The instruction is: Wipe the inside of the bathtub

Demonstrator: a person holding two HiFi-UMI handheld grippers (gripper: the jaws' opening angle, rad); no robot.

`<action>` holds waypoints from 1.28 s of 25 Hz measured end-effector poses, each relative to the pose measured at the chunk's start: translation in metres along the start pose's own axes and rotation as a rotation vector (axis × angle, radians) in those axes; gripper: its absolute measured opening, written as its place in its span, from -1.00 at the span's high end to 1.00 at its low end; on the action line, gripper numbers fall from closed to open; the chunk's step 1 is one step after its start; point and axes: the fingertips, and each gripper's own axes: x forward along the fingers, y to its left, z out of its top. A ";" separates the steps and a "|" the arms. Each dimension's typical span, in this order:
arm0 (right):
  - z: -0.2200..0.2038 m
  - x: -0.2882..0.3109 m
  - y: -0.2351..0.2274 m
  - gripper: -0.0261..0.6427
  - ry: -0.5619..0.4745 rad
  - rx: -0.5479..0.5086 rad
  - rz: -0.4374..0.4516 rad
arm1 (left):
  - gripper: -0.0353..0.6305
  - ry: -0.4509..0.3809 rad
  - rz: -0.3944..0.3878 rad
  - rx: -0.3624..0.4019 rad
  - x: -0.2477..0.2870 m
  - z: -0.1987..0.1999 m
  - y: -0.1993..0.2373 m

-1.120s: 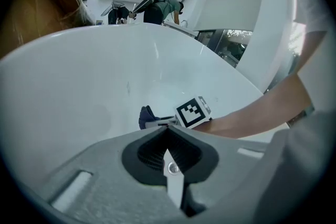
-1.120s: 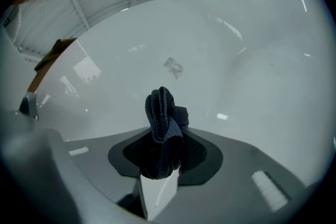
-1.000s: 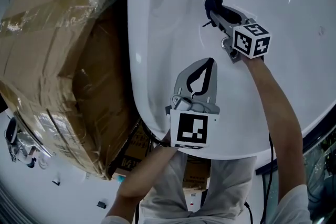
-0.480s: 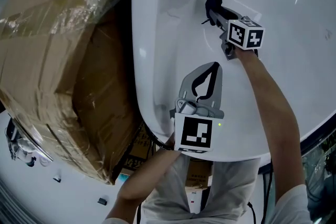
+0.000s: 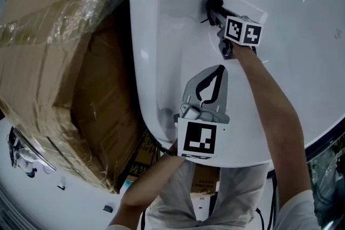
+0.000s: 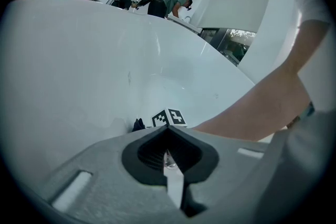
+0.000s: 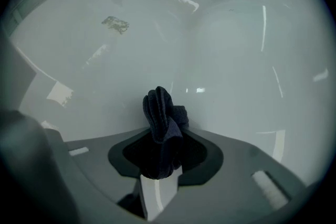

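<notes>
While right tongs (image 5: 215,8) clamp cloth (image 7: 161,113) in bathtub (image 5: 302,19), left tongs (image 5: 218,69) together, box (image 5: 64,62), perhaps film-wrapped

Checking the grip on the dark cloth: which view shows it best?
Right gripper view: the dark cloth sits bunched between the right gripper's jaws. Head view shows only its small tip; left gripper view, a distant speck.
</notes>
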 end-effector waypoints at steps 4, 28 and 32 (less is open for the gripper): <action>-0.001 0.002 0.004 0.55 0.024 0.017 0.010 | 0.90 -0.006 0.007 -0.014 0.000 0.000 0.003; 0.006 -0.044 0.095 0.57 0.056 -0.086 0.195 | 0.90 0.003 0.034 -0.061 -0.016 0.012 -0.009; 0.013 -0.057 0.110 0.57 0.067 -0.164 0.230 | 0.90 0.000 0.043 -0.060 -0.024 0.017 -0.009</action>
